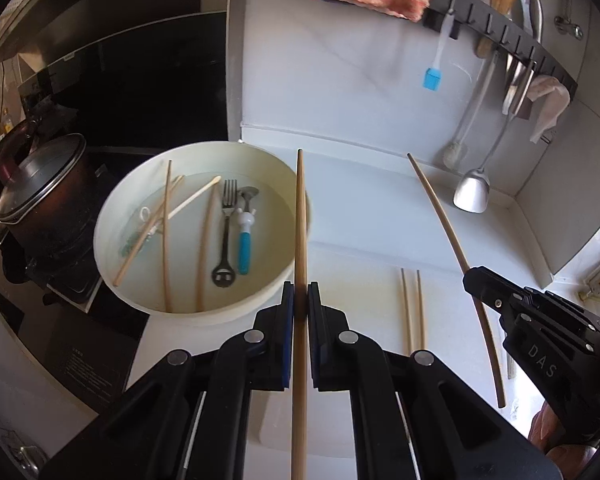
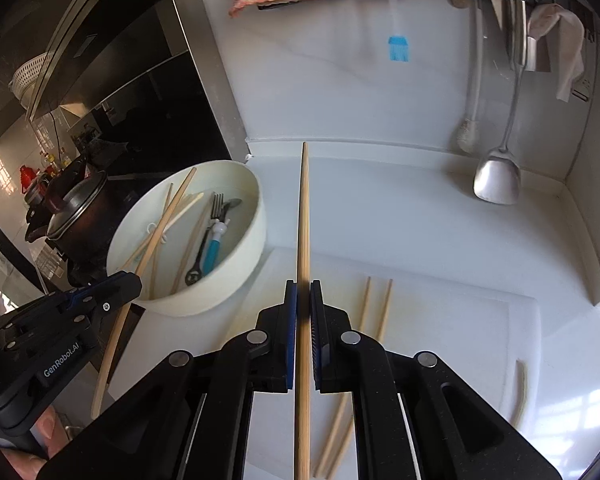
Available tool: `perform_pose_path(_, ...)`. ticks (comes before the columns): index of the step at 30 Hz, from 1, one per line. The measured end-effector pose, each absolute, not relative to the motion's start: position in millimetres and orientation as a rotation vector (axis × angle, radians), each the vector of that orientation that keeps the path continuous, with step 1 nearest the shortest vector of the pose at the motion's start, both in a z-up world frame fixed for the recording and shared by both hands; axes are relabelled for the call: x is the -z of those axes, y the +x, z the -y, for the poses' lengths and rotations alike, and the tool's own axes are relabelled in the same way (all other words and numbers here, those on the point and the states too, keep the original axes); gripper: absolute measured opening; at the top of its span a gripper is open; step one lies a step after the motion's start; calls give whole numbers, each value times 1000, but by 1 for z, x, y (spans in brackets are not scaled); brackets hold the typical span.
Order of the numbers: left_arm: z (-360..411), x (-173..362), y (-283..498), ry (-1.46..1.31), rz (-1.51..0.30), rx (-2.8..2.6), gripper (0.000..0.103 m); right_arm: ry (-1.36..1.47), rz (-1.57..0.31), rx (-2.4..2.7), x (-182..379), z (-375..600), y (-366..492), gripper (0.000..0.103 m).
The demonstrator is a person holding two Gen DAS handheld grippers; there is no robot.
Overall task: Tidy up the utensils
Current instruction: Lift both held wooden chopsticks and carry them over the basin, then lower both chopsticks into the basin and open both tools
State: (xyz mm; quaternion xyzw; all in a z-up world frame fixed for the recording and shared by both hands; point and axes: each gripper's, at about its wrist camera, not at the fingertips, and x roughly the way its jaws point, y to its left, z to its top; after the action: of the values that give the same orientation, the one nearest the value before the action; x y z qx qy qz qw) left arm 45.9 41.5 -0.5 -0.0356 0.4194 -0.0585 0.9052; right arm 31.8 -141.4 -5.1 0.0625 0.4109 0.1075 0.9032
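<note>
- White bowl [image 1: 120, 216], left on the counter [image 1: 360, 200]: holds chopsticks, a fork [image 1: 227, 216] and a blue-handled tool.
- Left claw [image 1: 300, 296]: clamped on one chopstick [image 1: 300, 220].
- Two chopsticks [image 1: 414, 308]: lying on the counter.
- Right claw [image 2: 303, 296]: clamped on another chopstick [image 2: 303, 220].

Both grippers tilt downward: left gripper [image 1: 300, 296] clamped tight; right gripper [image 2: 303, 294], at its three o'clock, likewise.

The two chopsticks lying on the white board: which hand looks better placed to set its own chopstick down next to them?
Probably the right. Its fingers grip a chopstick right beside the pair on the board. The left fingers hold theirs nearer the bowl.
</note>
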Motion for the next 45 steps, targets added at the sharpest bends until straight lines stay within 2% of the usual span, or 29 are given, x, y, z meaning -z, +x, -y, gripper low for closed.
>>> perform_pose_path(11,-149,8,114,-28,-873,142,7,197,-865,-202,3,41,98,6)
perform_pose_path(18,-188,27,151,-7,-927,134,7,221,-909,-204,21,-5,134,7)
perform_pose_path(45,-197,86,203,-36,-1031,99,7,207,-1109,-248,94,-49,202,7)
